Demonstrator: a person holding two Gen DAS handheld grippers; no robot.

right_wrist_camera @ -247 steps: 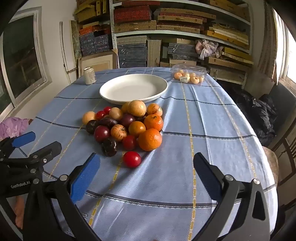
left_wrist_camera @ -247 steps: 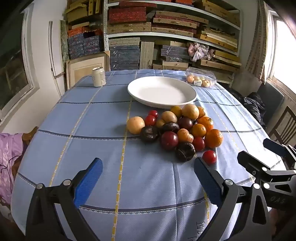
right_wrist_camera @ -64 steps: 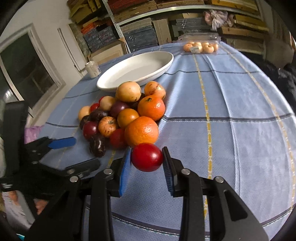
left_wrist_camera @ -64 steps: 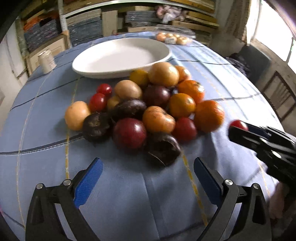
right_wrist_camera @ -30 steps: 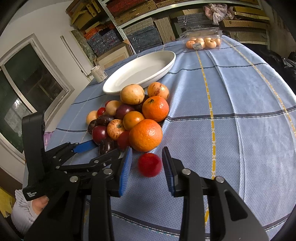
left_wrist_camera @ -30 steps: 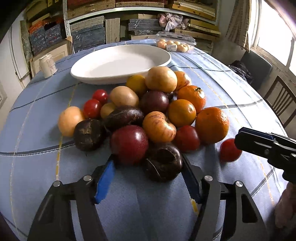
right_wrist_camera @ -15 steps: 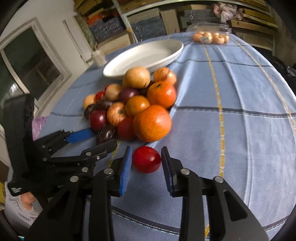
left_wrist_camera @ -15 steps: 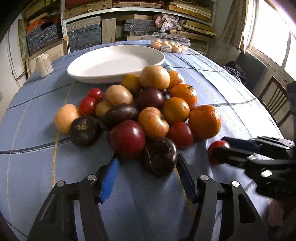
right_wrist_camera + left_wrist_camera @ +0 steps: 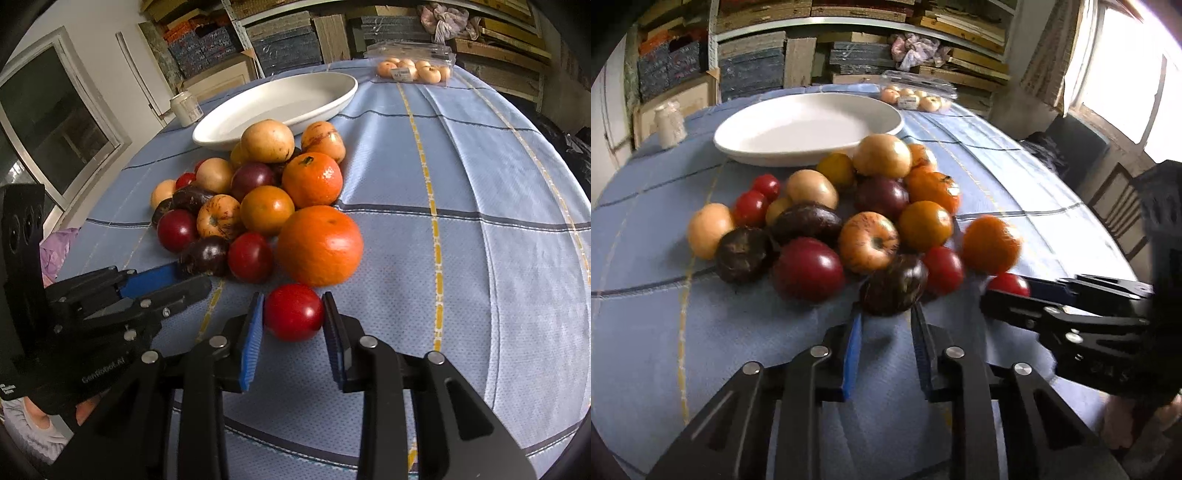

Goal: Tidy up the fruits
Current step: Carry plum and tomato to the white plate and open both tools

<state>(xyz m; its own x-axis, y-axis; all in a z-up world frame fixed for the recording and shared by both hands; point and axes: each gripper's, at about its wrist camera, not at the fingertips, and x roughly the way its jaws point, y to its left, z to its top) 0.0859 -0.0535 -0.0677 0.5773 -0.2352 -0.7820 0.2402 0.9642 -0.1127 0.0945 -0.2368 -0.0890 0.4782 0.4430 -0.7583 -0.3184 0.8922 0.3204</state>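
A pile of fruit lies on the blue tablecloth in front of a white oval plate [image 9: 798, 125], which also shows in the right wrist view [image 9: 273, 99]. My left gripper [image 9: 886, 314] is shut on a dark purple fruit [image 9: 894, 284] at the near edge of the pile. My right gripper [image 9: 293, 314] is shut on a red round fruit [image 9: 293, 312] just in front of a big orange [image 9: 319, 245]. The right gripper also shows at the right of the left wrist view [image 9: 1004, 291], with the red fruit [image 9: 1008, 282] between its fingers.
A clear box of small pale fruits [image 9: 410, 68] stands behind the plate. A white jar [image 9: 668, 125] stands at the far left. The table edge curves close on the right, with chairs [image 9: 1123, 206] beyond. Shelves of boxes fill the back wall.
My left gripper has closed from wide open onto the dark purple fruit. My right gripper has kept the red fruit between its fingers near the big orange.
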